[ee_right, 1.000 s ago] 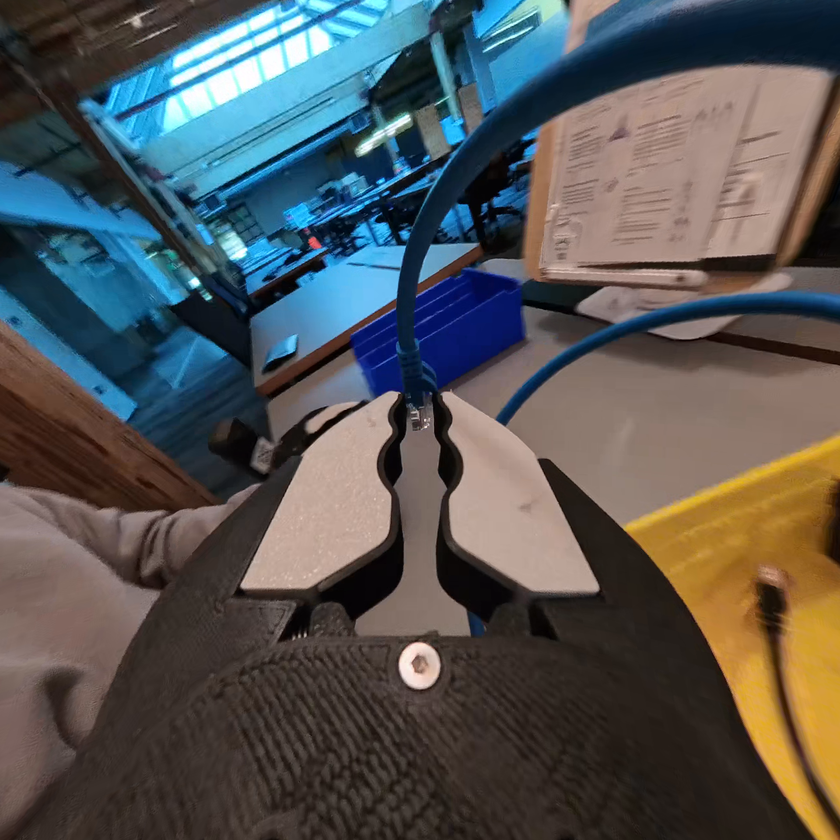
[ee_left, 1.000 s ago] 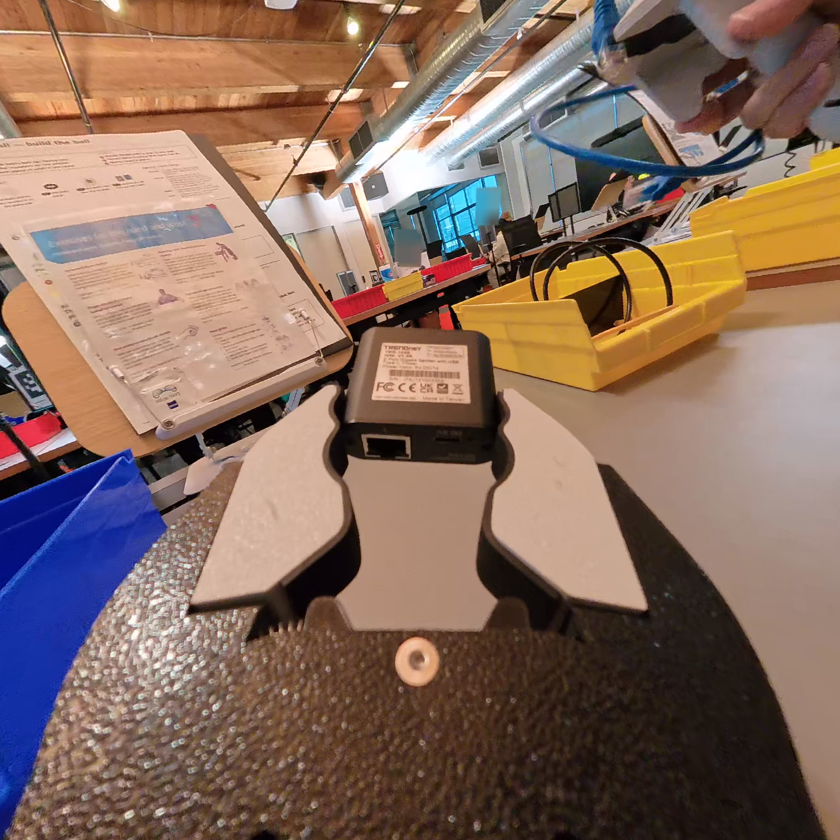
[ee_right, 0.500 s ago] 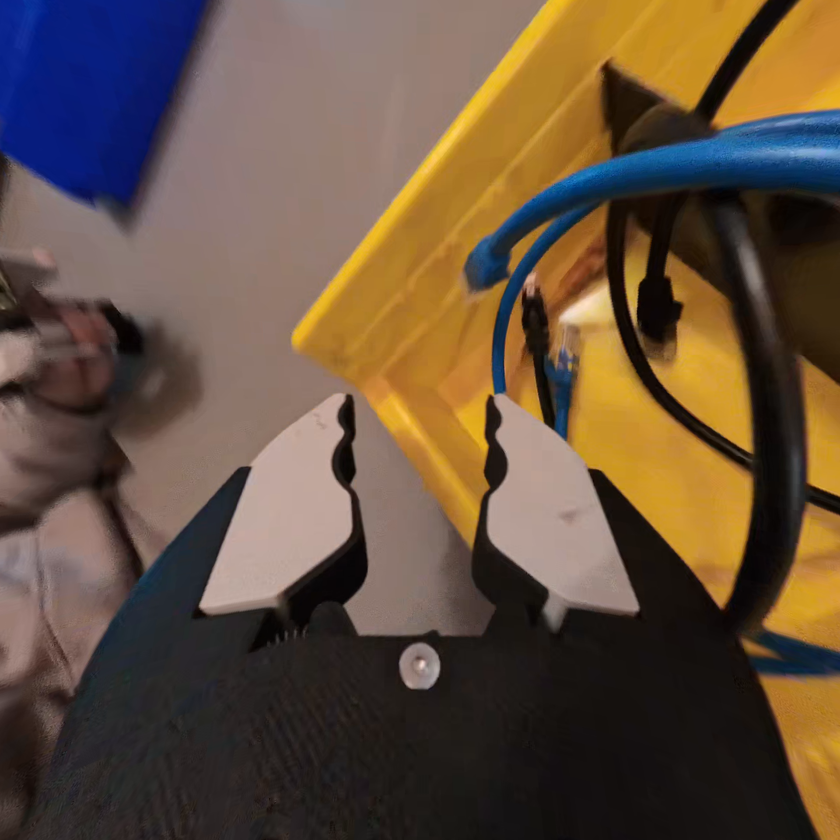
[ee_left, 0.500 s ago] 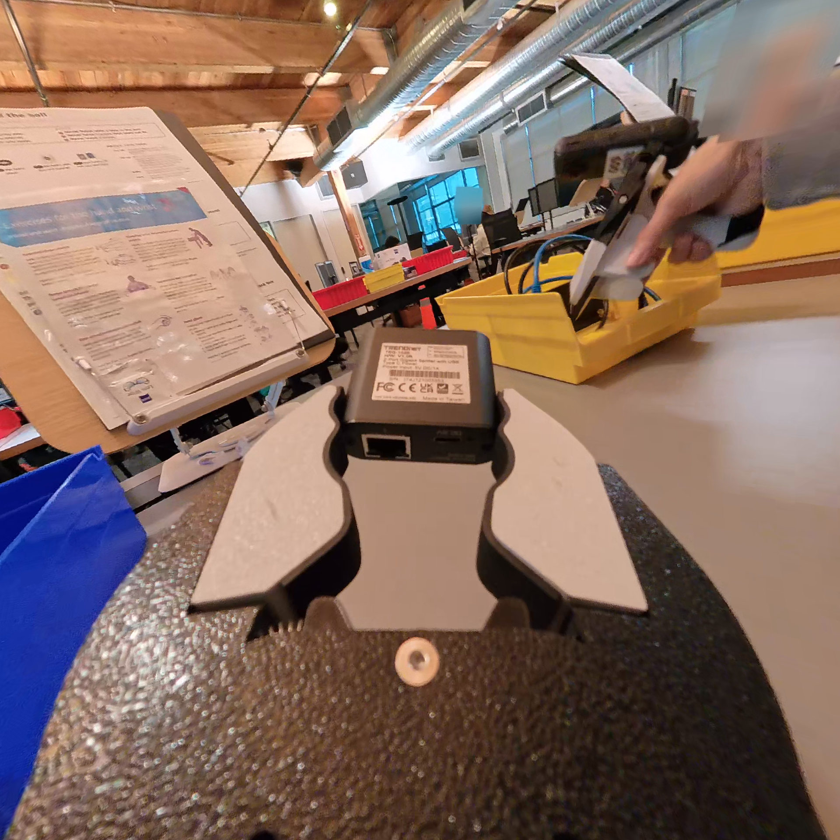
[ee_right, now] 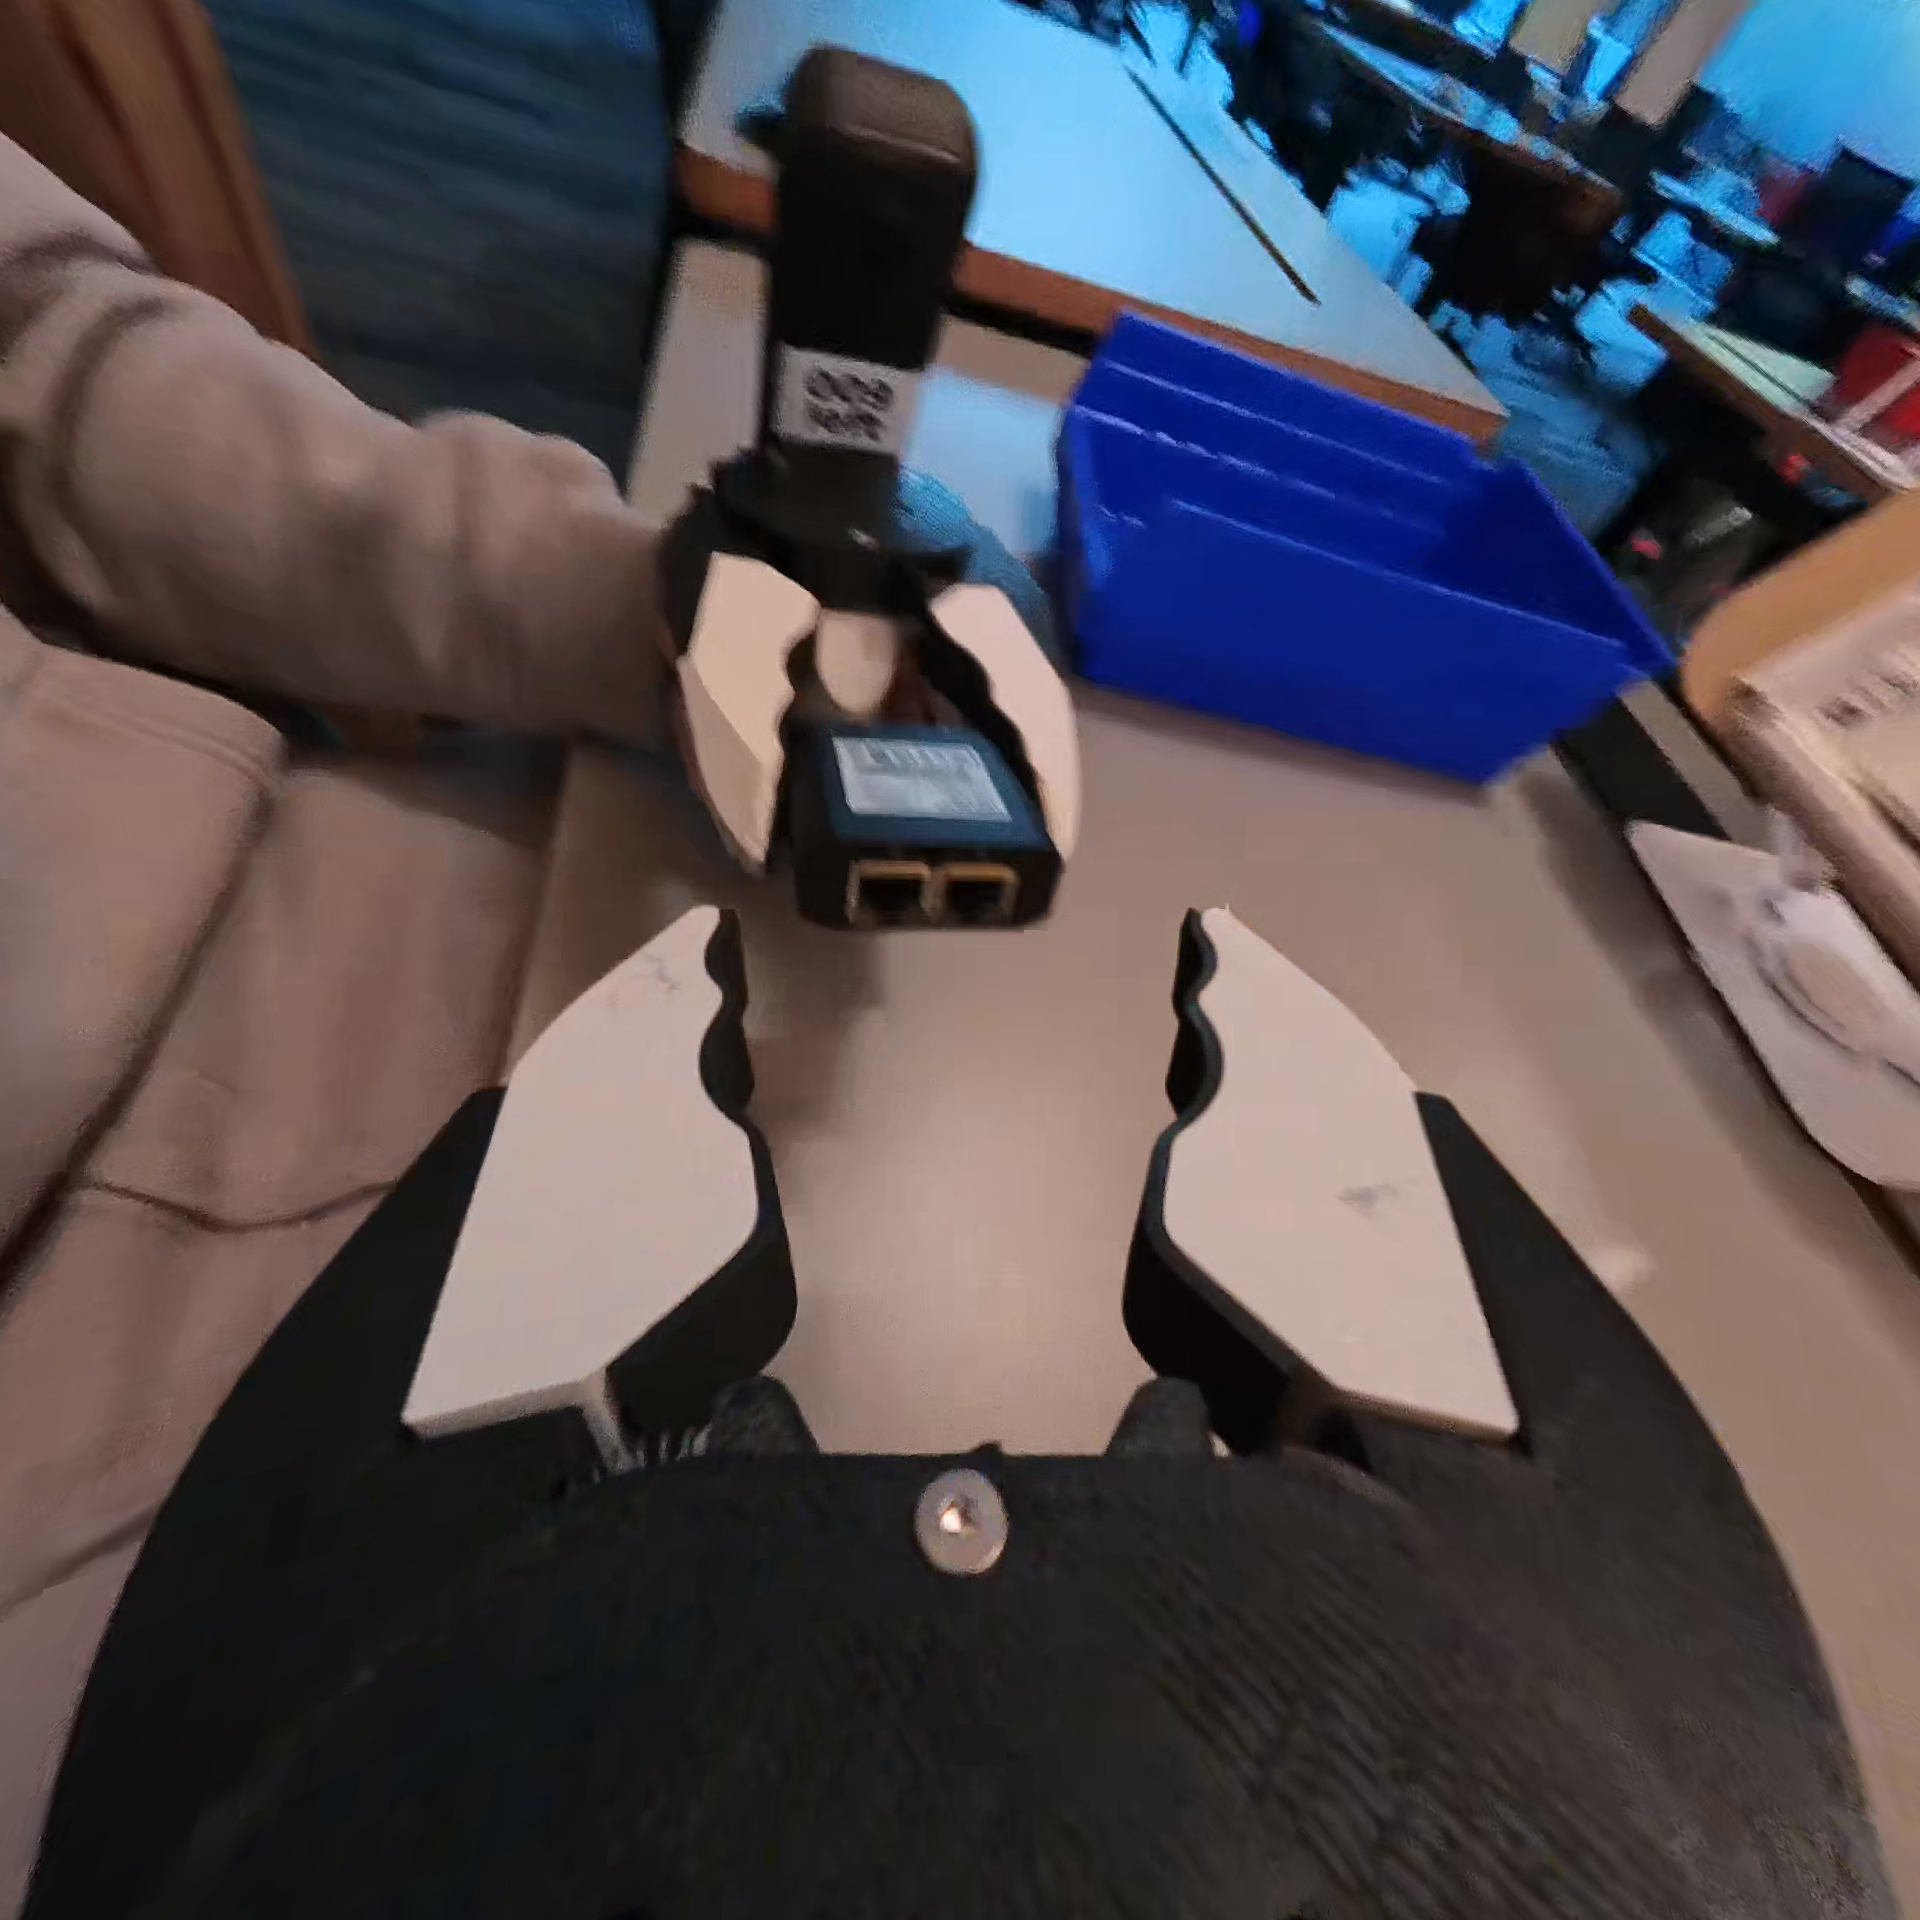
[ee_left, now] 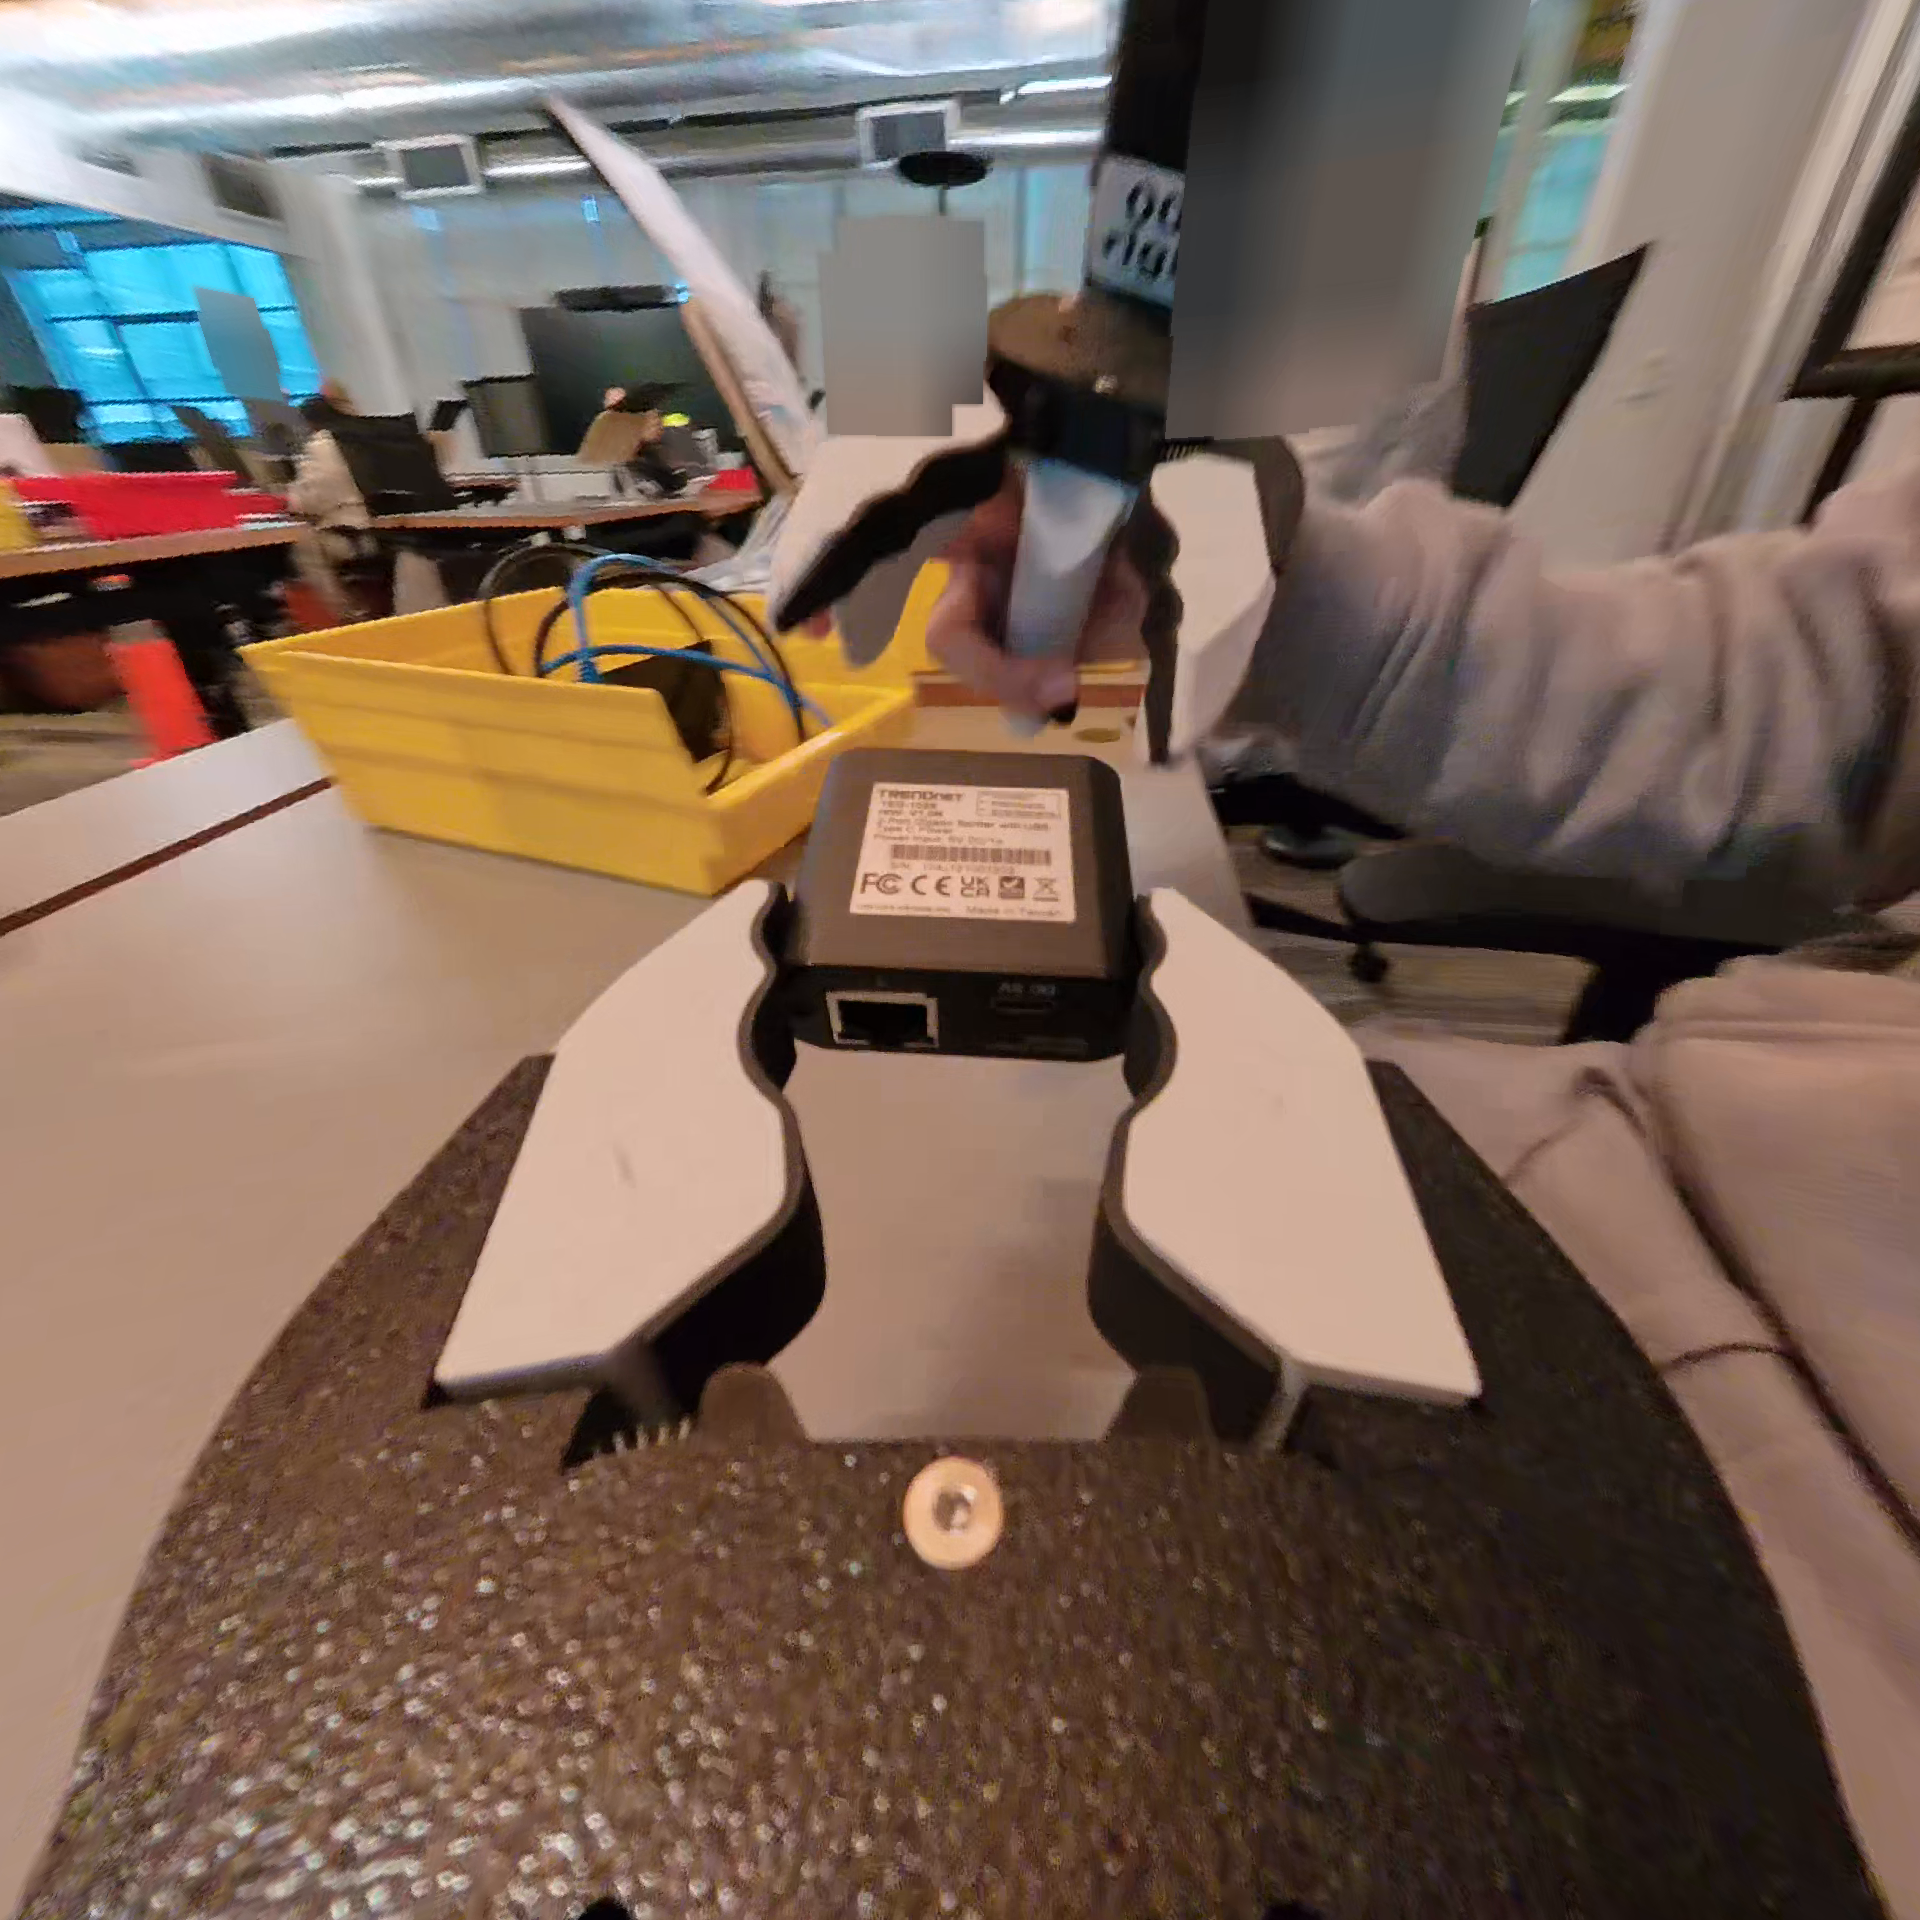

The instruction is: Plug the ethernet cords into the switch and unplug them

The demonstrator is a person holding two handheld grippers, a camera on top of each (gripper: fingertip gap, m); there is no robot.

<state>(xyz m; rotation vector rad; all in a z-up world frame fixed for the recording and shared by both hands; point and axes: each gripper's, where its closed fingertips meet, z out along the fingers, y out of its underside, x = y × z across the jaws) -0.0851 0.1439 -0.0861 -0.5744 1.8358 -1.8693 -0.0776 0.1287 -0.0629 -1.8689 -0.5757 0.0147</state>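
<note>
My left gripper [ee_left: 961,920] is shut on the small black switch [ee_left: 966,831] and holds it above the table, label side up. One empty port [ee_left: 883,1020] faces this camera. In the right wrist view the switch [ee_right: 914,800] sits between the left gripper's fingers [ee_right: 727,727], its two empty ports [ee_right: 930,896] facing my right gripper [ee_right: 956,925]. The right gripper is open and empty, a short way in front of those ports. It also shows in the left wrist view [ee_left: 966,665], held by a hand. Blue and black ethernet cords [ee_left: 665,634] lie in a yellow bin [ee_left: 520,758].
A grey table [ee_left: 260,1039] lies under both grippers. A blue bin [ee_right: 1351,582] stands behind the switch in the right wrist view, and a paper stand [ee_right: 1829,727] is at the right edge. The person's grey sleeves [ee_left: 1558,675] flank the grippers. Across from one pair of fingers to the other is roughly 4 centimetres.
My right gripper let go of the blue cord into the yellow bin, opened wide and swung round to face the switch. My left gripper turned right, still shut on the switch.
</note>
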